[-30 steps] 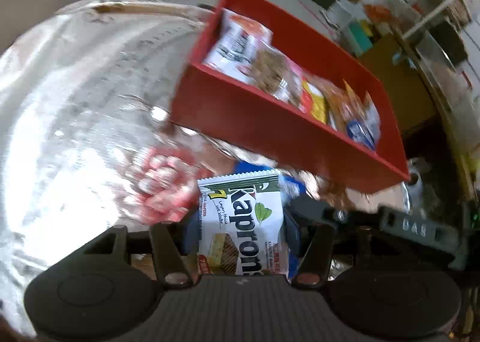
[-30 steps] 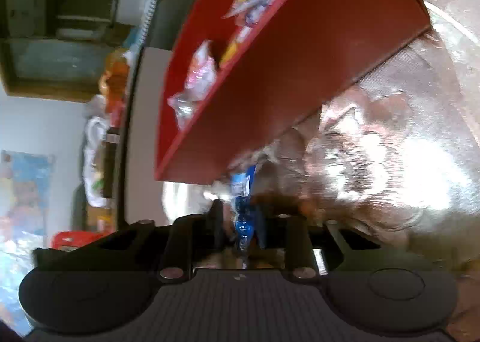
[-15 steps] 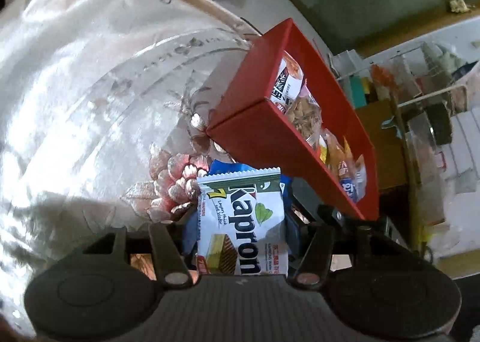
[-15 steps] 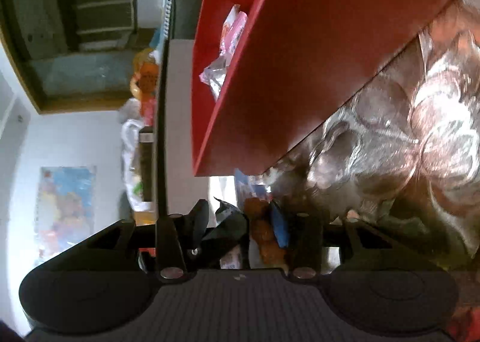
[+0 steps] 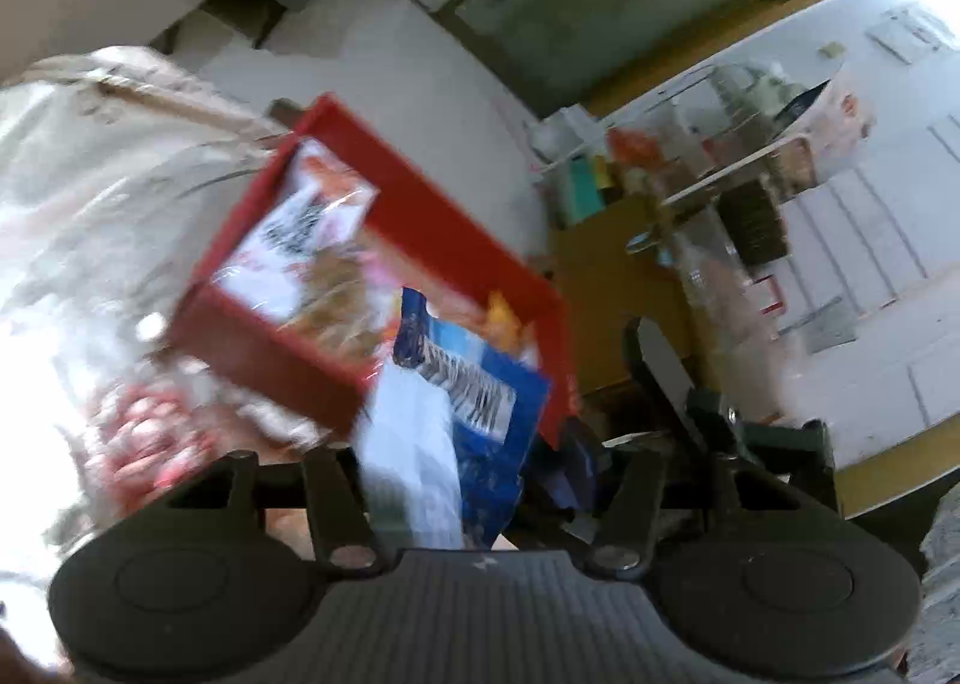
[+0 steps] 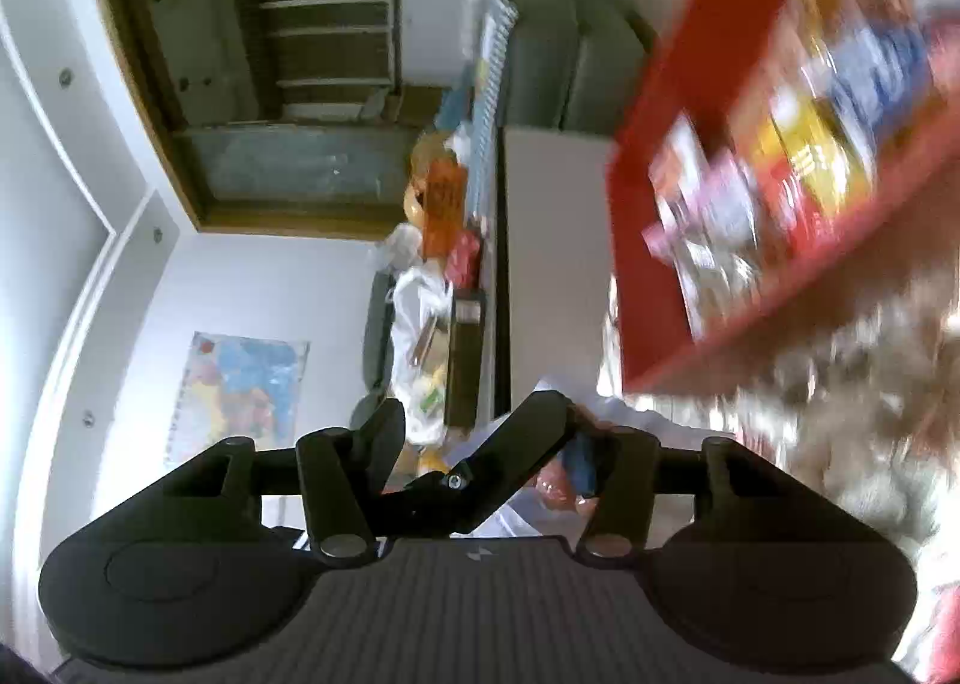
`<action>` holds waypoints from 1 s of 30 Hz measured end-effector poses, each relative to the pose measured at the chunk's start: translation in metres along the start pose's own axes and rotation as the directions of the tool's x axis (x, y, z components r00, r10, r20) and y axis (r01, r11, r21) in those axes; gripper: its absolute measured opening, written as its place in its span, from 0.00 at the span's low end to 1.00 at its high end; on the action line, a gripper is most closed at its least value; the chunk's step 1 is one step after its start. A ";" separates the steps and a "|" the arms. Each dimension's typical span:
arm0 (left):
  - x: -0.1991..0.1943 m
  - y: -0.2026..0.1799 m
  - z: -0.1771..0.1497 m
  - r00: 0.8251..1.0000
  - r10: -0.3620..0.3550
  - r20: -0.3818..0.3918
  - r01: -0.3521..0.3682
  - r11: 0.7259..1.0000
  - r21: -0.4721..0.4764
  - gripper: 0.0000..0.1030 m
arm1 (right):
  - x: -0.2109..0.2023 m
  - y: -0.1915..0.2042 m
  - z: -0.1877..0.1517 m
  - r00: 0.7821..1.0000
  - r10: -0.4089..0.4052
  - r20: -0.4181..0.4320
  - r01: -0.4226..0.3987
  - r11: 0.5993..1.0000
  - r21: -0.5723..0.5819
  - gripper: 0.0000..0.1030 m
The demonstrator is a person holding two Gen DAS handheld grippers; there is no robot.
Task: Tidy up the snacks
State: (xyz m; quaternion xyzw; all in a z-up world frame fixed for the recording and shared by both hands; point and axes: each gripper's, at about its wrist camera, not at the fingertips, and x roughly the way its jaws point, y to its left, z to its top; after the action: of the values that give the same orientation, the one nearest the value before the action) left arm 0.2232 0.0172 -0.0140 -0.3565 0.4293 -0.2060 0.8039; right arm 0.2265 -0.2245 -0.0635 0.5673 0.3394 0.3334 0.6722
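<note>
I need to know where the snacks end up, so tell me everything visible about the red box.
The red box is a long, open-topped rectangular tray with low, plain red walls, apparently rigid. It rests on the shiny floral tablecloth and holds a row of snack packets lying inside. Motion blur hides finer detail. No gripper touches it.

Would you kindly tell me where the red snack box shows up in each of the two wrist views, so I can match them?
Left wrist view: the red snack box sits left of centre, tilted, its open top showing blurred packets, above the left tongs.
Right wrist view: the same box fills the upper right corner, running diagonally, packets visible inside.
Shared landmark: the shiny floral tablecloth under the box in both views.
</note>
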 end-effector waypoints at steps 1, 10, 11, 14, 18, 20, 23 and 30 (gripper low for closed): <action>0.007 -0.005 0.005 1.000 -0.002 0.006 0.002 1.000 0.005 0.44 | -0.002 0.005 0.006 1.000 0.000 0.012 0.000 1.000 -0.016 0.61; 0.082 -0.032 0.045 1.000 -0.009 -0.011 0.009 0.999 0.046 0.43 | -0.005 0.005 0.083 0.992 -0.080 0.093 0.083 0.996 -0.030 0.66; 0.084 -0.033 0.045 1.000 0.000 -0.008 0.001 0.998 0.059 0.43 | -0.003 0.004 0.087 0.991 -0.094 0.097 0.098 0.994 -0.039 0.66; 0.094 -0.032 0.048 0.999 0.043 0.000 -0.043 0.997 0.064 0.43 | -0.007 0.001 0.096 0.983 -0.142 0.113 0.151 0.985 -0.082 0.66; 0.100 -0.026 0.048 0.992 0.125 0.008 -0.125 0.990 0.065 0.43 | -0.014 -0.007 0.101 0.968 -0.205 0.145 0.220 0.971 -0.096 0.74; 0.099 -0.027 0.045 0.980 0.199 0.024 -0.201 0.974 0.107 0.43 | -0.016 -0.006 0.100 0.951 -0.264 0.160 0.286 0.950 -0.130 0.78; 0.093 -0.031 0.038 0.950 0.306 0.057 -0.311 0.935 0.172 0.44 | -0.023 0.000 0.097 0.921 -0.342 0.188 0.374 0.910 -0.176 0.84; 0.058 -0.040 0.009 0.849 0.496 0.182 -0.529 0.800 0.282 0.55 | -0.037 0.024 0.072 0.863 -0.449 0.232 0.500 0.826 -0.259 0.97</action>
State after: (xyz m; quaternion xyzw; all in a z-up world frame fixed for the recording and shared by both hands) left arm 0.2614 -0.0429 -0.0119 -0.1008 0.4297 -0.0300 0.8968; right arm 0.2644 -0.2911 -0.0276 0.3767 0.3580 0.1577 0.8397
